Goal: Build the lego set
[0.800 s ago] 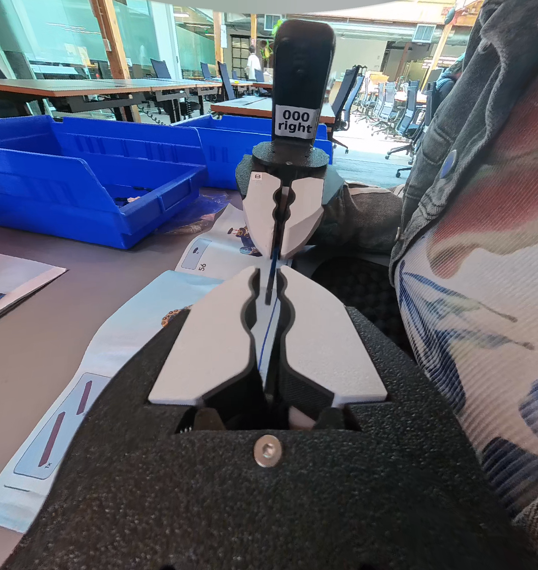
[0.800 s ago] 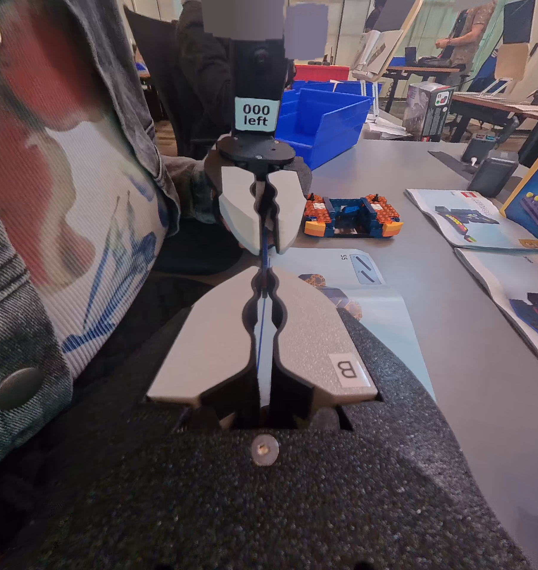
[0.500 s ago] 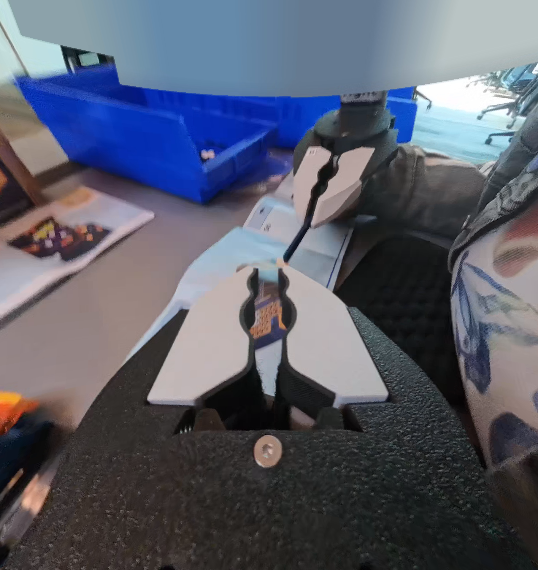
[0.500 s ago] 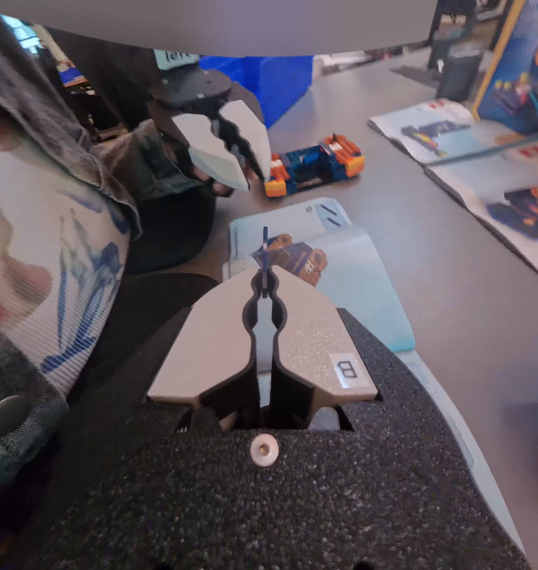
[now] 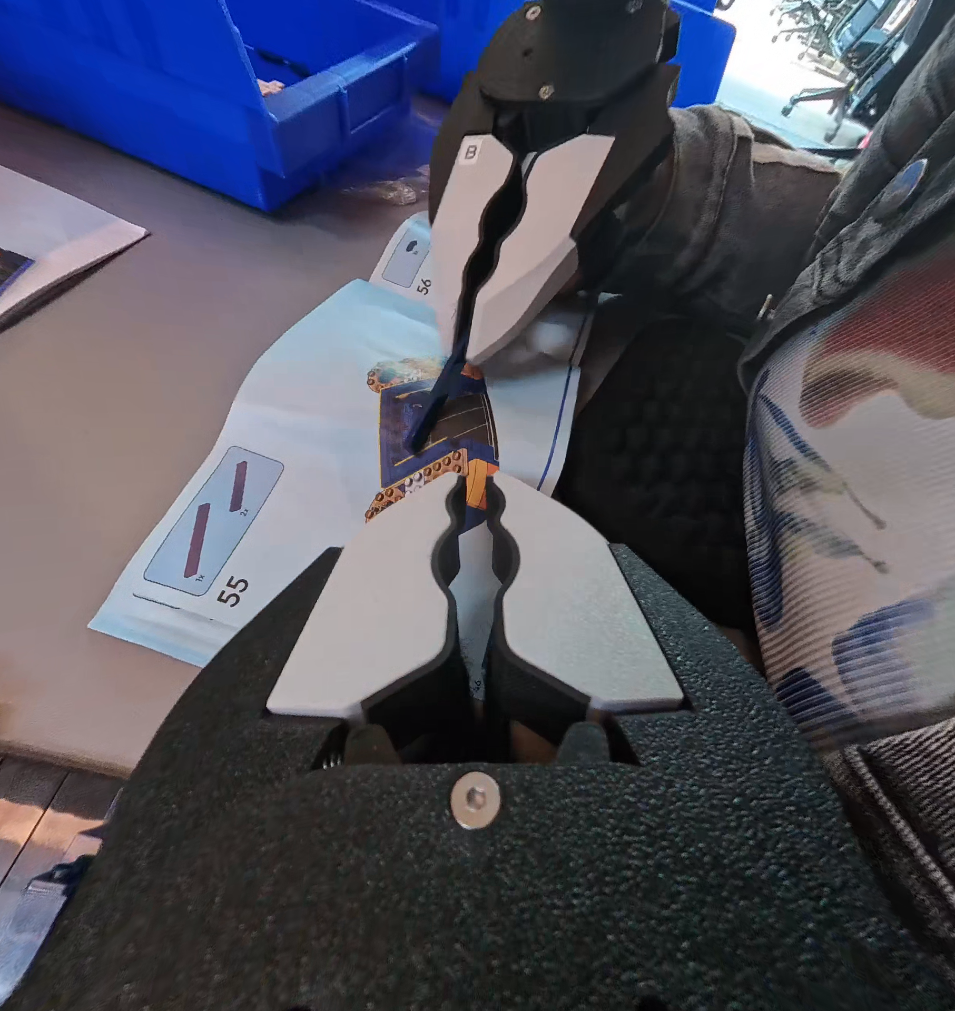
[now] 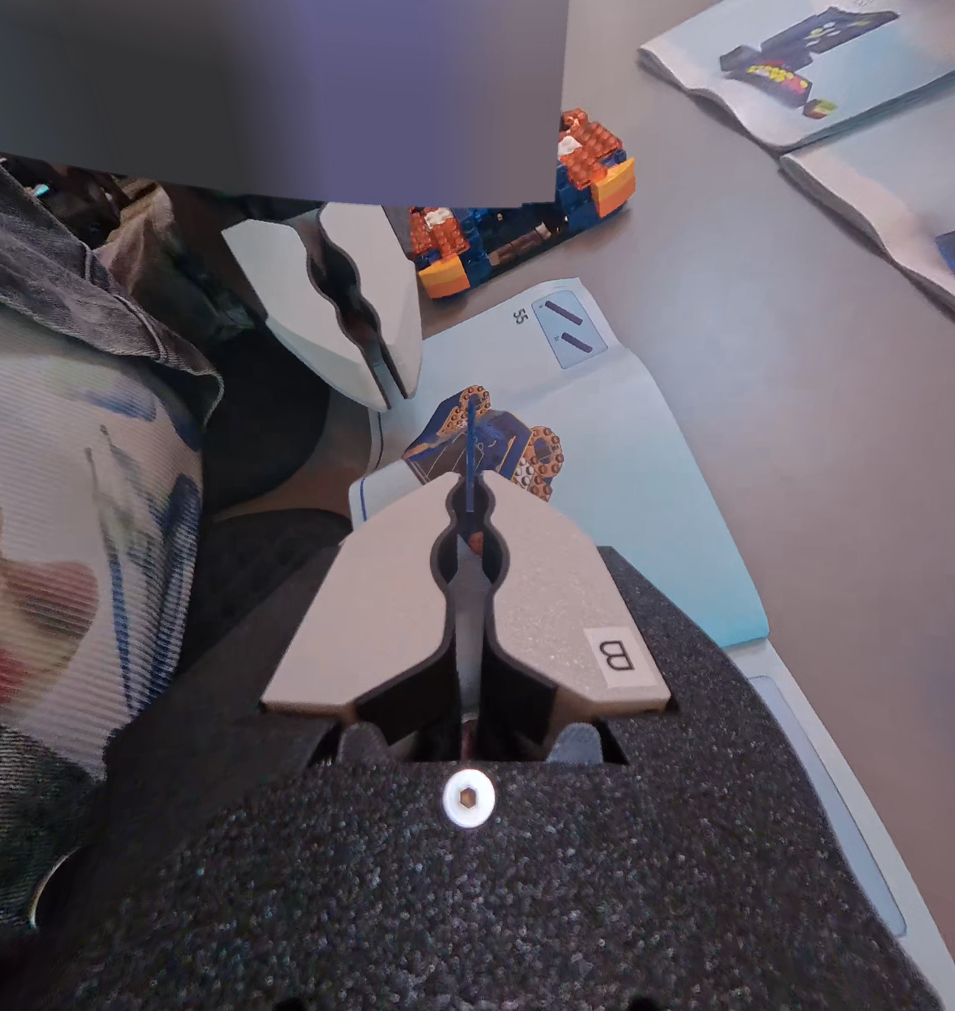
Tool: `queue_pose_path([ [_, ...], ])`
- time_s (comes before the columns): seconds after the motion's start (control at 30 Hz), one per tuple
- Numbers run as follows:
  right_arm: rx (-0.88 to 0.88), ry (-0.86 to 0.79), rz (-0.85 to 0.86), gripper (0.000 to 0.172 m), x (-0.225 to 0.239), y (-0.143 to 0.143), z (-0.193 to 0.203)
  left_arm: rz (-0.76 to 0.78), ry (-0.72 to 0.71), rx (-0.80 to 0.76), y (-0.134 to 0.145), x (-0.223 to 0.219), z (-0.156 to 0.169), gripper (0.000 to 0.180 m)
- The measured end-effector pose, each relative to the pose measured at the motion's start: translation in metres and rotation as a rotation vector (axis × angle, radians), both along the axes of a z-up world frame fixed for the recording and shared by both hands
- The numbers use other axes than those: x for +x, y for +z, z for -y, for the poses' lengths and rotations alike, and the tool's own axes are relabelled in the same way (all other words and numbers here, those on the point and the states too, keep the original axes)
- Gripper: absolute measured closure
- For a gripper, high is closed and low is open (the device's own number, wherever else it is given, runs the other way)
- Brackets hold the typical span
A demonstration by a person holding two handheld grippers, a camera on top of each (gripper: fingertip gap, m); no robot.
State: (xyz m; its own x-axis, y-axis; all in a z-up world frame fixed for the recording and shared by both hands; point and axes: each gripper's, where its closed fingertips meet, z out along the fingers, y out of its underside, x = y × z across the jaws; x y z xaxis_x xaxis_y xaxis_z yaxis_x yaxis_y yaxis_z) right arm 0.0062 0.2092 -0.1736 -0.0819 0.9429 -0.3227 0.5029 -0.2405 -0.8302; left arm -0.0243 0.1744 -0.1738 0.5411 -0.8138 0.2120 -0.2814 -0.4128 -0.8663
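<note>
My right gripper (image 6: 470,481) is shut on a thin dark blue strip (image 6: 470,454) that sticks out past its fingertips. It hangs over the picture on an open pale blue instruction booklet (image 6: 628,465). The left wrist view shows the same: the right gripper (image 5: 467,355) clamps the strip (image 5: 437,405), which slants down towards the booklet (image 5: 311,416). My left gripper (image 5: 478,481) has its jaws slightly apart with nothing between them, a short way from the strip's free end. It also shows in the right wrist view (image 6: 395,396), apart from the strip.
An orange and blue brick model (image 6: 519,230) stands on the grey table (image 5: 108,328) beyond the booklet. Blue bins (image 5: 190,82) stand at the back. More booklets (image 6: 792,65) lie to the right, one (image 5: 37,240) to the left. A person's patterned shirt (image 5: 874,437) is close by.
Both grippers held the blue strip between them. The left gripper let go and drew back; the right kept the strip. Both tilted down towards the booklet.
</note>
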Motion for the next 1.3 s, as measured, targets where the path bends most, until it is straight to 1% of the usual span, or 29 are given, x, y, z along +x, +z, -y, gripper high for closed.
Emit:
queue_pose_path([
  [0.1,-0.015,0.002,0.034,0.17,-0.0007,-0.0086,-0.0018,0.011,-0.001,-0.003,0.0009,-0.0003,0.0002,0.175],
  [0.2,-0.03,0.004,0.036,0.169,-0.0009,-0.0115,-0.0016,0.008,-0.008,-0.006,0.0003,0.0004,0.0011,0.175],
  [0.8,-0.059,0.011,0.025,0.169,-0.0006,-0.0109,-0.0012,-0.012,-0.018,-0.015,-0.0026,0.0017,0.0026,0.175],
  [1.3,-0.049,0.018,0.027,0.17,-0.0007,-0.0111,-0.0002,-0.039,-0.011,0.014,-0.0031,0.0019,0.0026,0.173],
])
